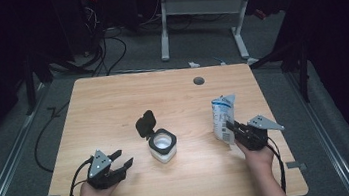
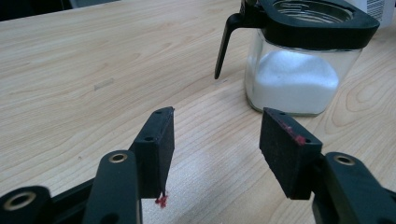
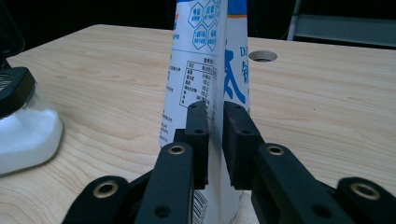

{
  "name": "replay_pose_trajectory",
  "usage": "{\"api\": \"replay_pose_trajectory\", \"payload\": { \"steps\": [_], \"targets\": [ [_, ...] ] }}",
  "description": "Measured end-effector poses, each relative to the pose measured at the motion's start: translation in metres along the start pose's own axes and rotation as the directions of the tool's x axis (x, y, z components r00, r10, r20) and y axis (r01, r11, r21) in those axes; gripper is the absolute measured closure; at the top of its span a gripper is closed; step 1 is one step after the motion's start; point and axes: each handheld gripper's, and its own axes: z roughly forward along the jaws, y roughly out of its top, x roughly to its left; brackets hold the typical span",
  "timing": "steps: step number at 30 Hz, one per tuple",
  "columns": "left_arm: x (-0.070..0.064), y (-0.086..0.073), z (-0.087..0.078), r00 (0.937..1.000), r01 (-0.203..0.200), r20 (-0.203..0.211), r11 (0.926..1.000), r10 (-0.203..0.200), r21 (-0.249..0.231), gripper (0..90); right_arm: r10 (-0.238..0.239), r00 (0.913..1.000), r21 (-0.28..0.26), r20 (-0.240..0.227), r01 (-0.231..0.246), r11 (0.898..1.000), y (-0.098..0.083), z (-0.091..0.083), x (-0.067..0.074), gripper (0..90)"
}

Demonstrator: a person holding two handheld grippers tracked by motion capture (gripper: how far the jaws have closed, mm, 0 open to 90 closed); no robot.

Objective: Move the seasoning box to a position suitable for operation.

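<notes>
L gripper (image 1: pixel 123 166) sits near the table's (image 1: pixel 113 105) front edge, jaws spread wide w/ nothing between them. In the left gripper view it (image 2: pixel 215 140) looks straight at the jar (image 2: pixel 299 70), which stands just ahead and a bit to its right, close but not touching. The jar (image 1: pixel 163 147) is clear glass w/ a black collar, part-full of white grains; its black flip lid (image 1: pixel 146 123) is swung up and back, so the mouth is open upward.

R gripper (image 1: pixel 230 130) is at the pouch (image 1: pixel 223 113), which stands upright, long axis vertical, right of the jar and well apart from it. In the right gripper view the pads (image 3: pixel 198 135) flank the thin bottom fold of the pouch (image 3: pixel 205 60) w/ a slim gap showing. They look loosened, bag between them but not firmly pinched.

Key relation, I'd judge: the pouch is on the R side and the jar centre-left, so R hand is nearer the pouch and L hand nearer the jar. Any pour needs the pouch carried left, over the open mouth.

Writing: pouch is white w/ blue print, hexagon icons up top, a nutrition-type table and big blue characters; too blurred to read. Barcode on one side. Beyond, a round cable hole (image 1: pixel 198 81) near the far table edge.
</notes>
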Motion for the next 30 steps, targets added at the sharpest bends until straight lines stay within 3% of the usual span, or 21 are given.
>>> {"api": "replay_pose_trajectory", "payload": {
  "steps": [11,26,30],
  "targets": [
    [0.0,0.0,0.0,0.9999,0.011,0.006,0.9999,-0.011,0.001,45.6,0.011,0.9999,0.028,-0.003,-0.01,1.0,-0.001,0.0,0.001,70.6],
    [0.002,0.0,-0.001,0.9997,0.021,0.01,0.9991,-0.022,0.035,45.0,-0.048,0.9986,0.063,0.021,0.046,0.997,0.001,-0.007,0.008,58.2],
    [0.005,-0.001,0.0,0.9991,0.039,0.015,0.9985,-0.039,0.039,45.1,-0.037,0.9991,0.067,0.02,0.036,0.997,0.003,-0.01,0.008,54.8]
  ]
}}
